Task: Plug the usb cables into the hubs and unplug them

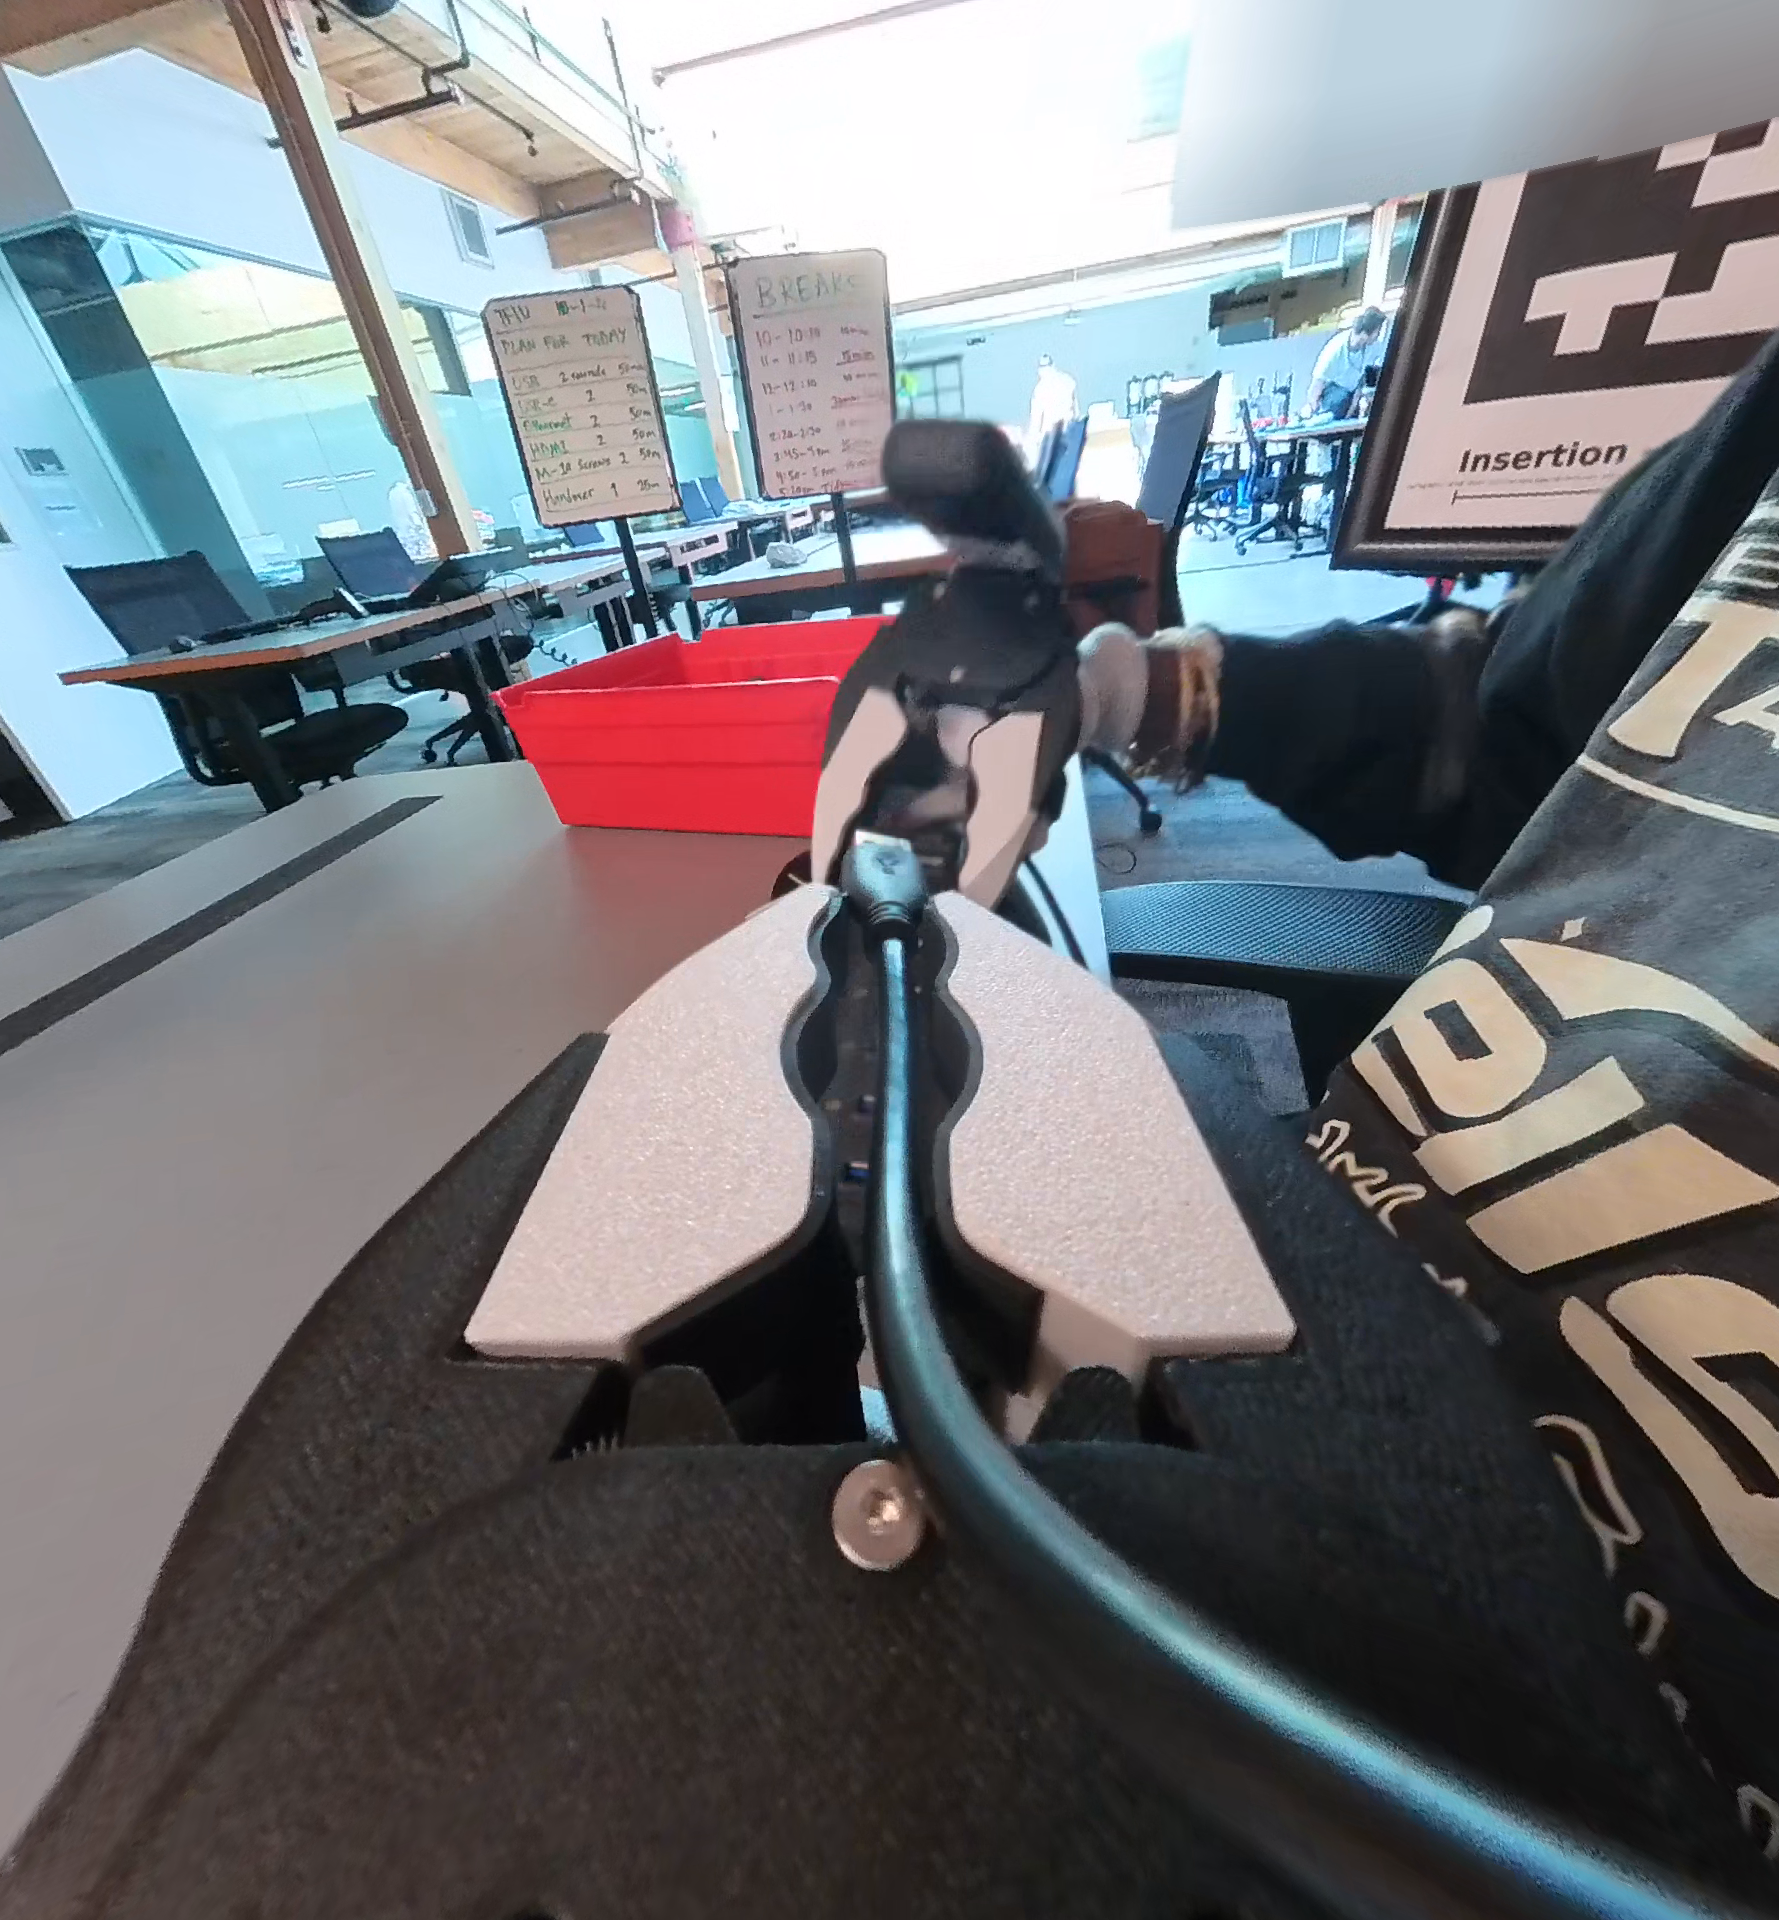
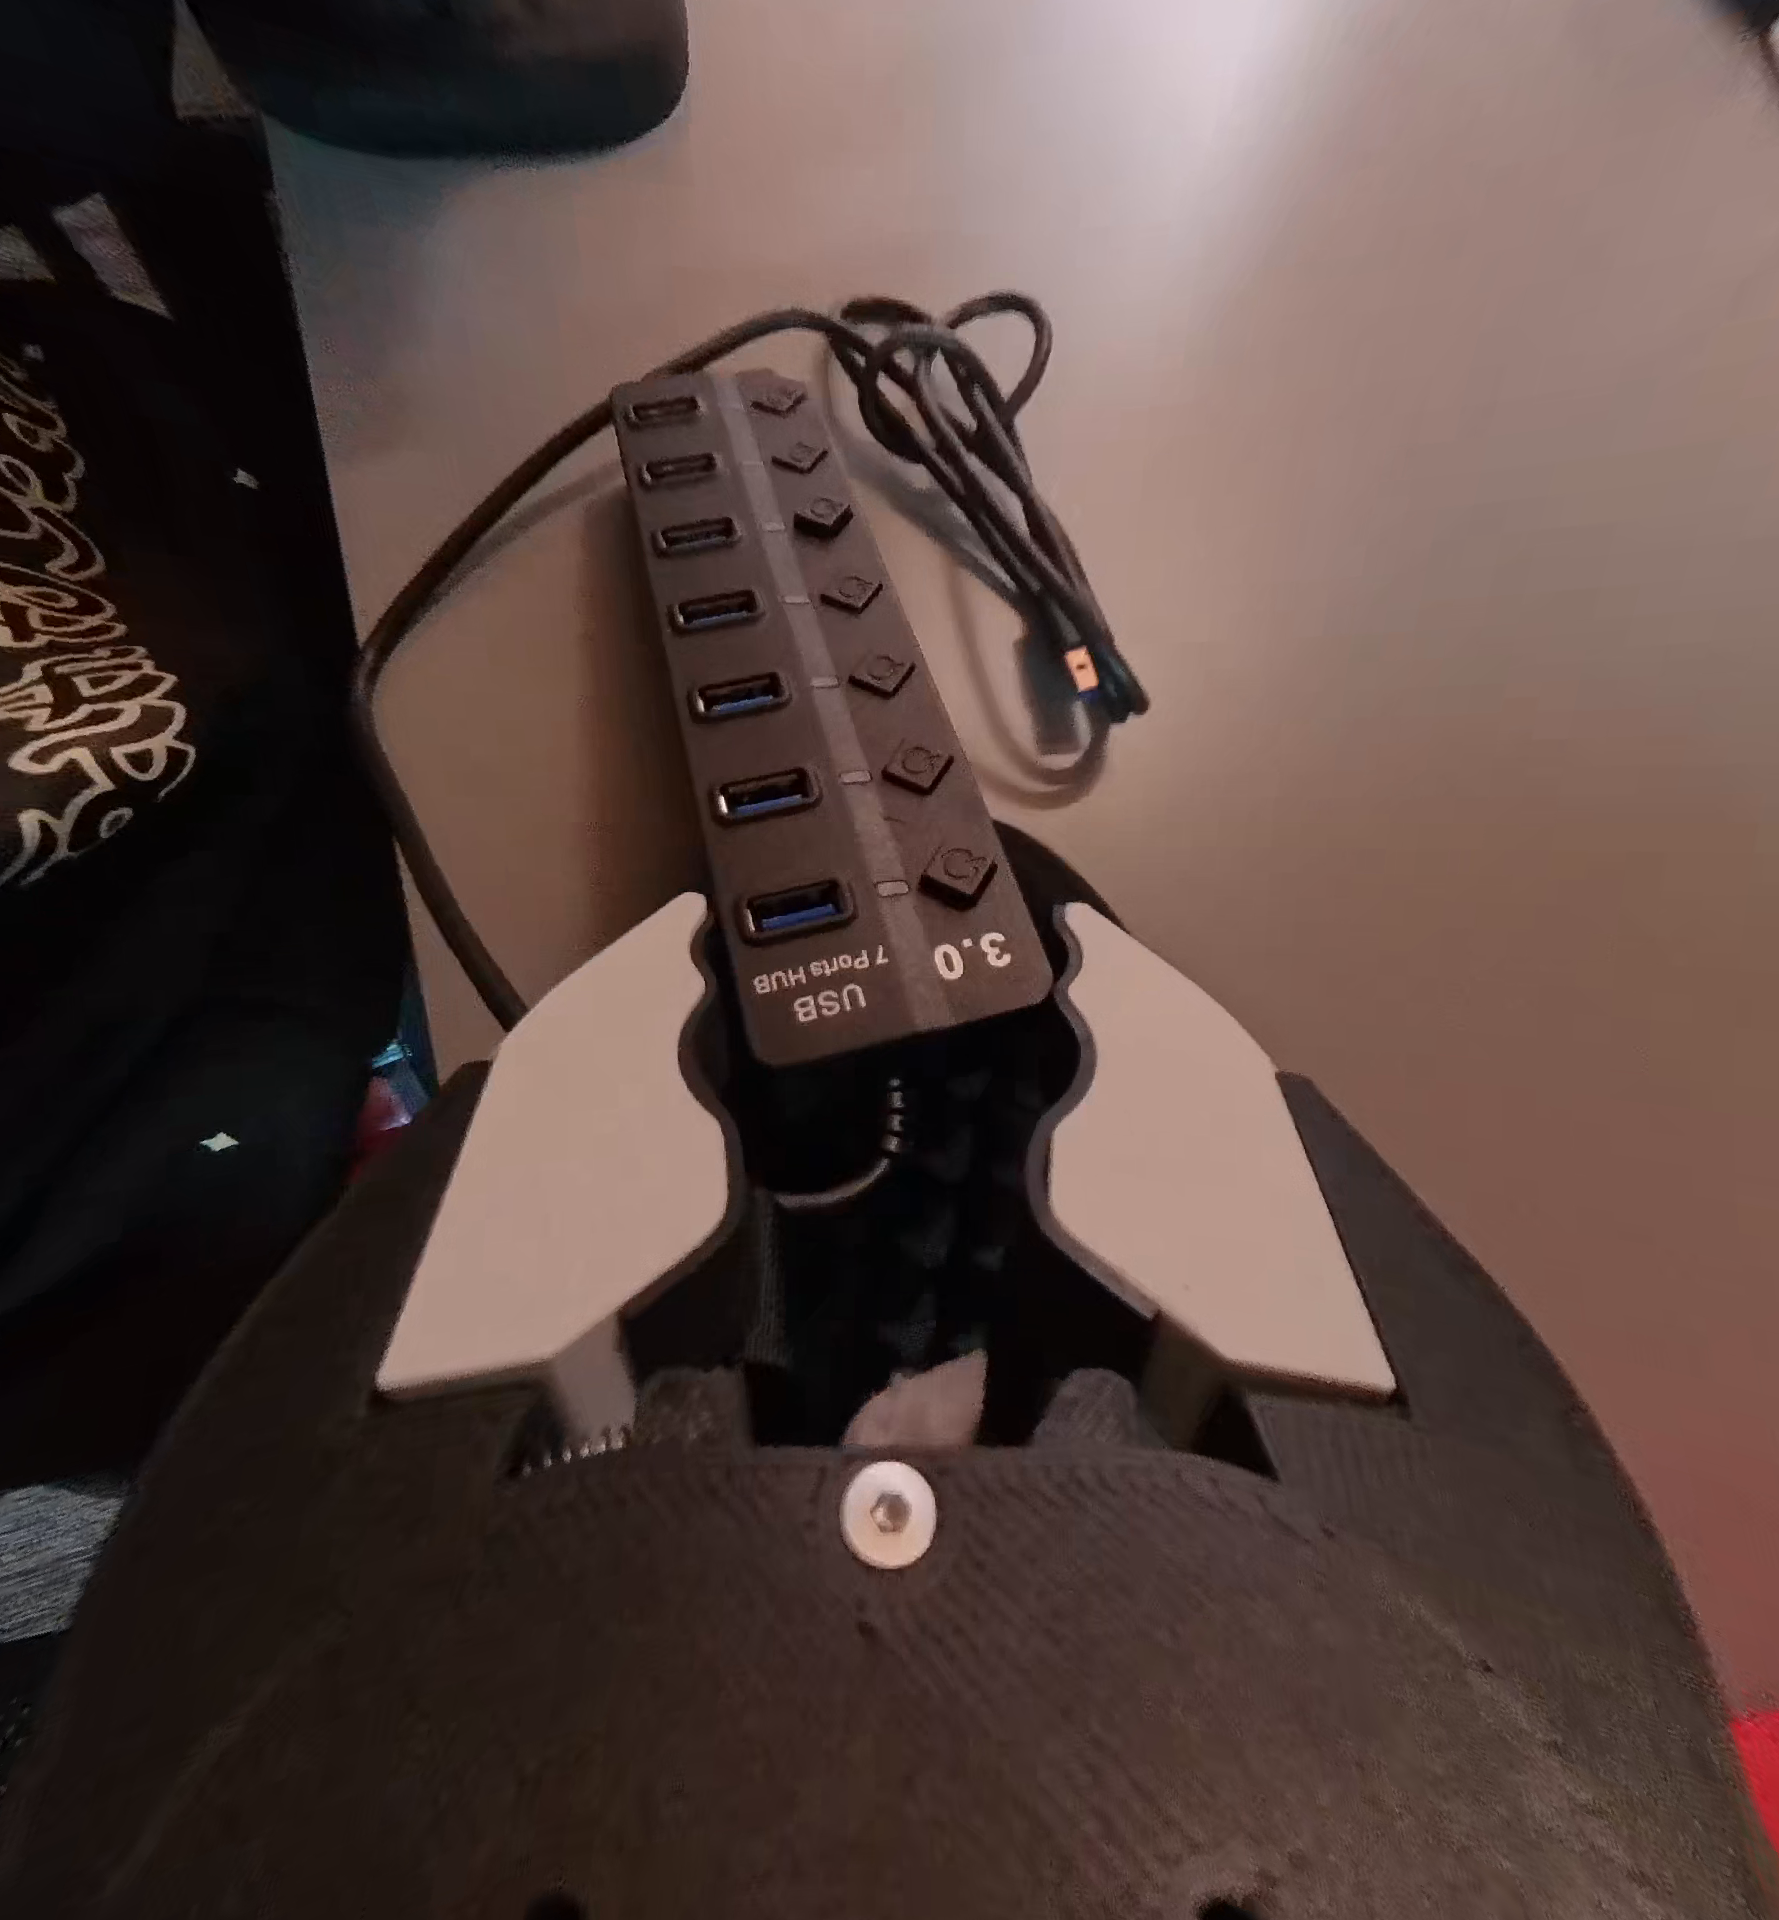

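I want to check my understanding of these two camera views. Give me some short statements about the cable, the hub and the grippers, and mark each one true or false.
1. The left gripper is shut on the black USB cable. True.
2. The right gripper holds one end of the long black multi-port USB hub. True.
3. Every port of the hub has a plug in it. False: all visible ports are empty.
4. The red plastic bin lies on the floor. False: it stands on the grey table.

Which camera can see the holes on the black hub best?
The right wrist view: it looks down on the hub, held in the right claw, showing the whole row of ports. In the left wrist view the right claw faces the camera and no ports show.
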`<state>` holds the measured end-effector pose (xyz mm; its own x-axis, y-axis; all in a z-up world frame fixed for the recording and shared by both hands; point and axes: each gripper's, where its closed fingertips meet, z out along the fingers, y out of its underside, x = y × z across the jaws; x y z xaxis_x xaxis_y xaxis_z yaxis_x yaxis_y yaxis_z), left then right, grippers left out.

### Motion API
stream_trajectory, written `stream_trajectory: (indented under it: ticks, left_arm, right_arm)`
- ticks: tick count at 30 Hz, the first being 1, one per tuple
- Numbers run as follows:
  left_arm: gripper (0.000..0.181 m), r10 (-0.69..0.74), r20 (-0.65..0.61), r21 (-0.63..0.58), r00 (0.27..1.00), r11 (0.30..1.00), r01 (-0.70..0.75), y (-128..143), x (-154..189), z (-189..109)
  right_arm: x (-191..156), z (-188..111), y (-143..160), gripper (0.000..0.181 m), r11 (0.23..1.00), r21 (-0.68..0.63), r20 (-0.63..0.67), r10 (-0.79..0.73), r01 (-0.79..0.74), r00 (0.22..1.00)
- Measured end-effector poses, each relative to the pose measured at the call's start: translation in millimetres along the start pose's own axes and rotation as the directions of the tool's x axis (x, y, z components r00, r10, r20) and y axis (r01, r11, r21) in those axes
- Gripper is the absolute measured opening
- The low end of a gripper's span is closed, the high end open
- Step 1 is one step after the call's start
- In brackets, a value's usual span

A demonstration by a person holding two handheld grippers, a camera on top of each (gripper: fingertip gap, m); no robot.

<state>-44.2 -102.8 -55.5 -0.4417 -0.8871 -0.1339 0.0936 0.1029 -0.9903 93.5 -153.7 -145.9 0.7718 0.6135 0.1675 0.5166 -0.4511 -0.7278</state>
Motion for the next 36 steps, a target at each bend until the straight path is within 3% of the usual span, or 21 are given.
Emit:
stream_trajectory:
  ticks: [5,9,28,36]
  left_arm:
    - [0.012,0.033,0.003,-0.094,0.999,0.995,-0.033,12,3,7]
    - [0.012,-0.004,0.01,-0.132,1.0,0.991,0.005,11,6,12]
    - [0.013,-0.012,0.043,-0.296,0.999,0.955,0.024,-6,23,53]
    - [0.013,-0.042,0.058,-0.276,0.997,0.959,0.057,-10,22,52]
  right_arm:
    - [-1,-34,-34,0.058,0.992,-0.07,-0.186,-0.113,0.101,0.976]
    - [-5,-48,-49,0.058,0.97,-0.177,-0.239,-0.207,0.167,0.949]
    - [-19,-38,-91,0.059,0.845,-0.439,-0.153,-0.406,0.306,0.901]
    - [-20,-38,-96,0.059,0.847,-0.428,-0.153,-0.412,0.315,0.898]
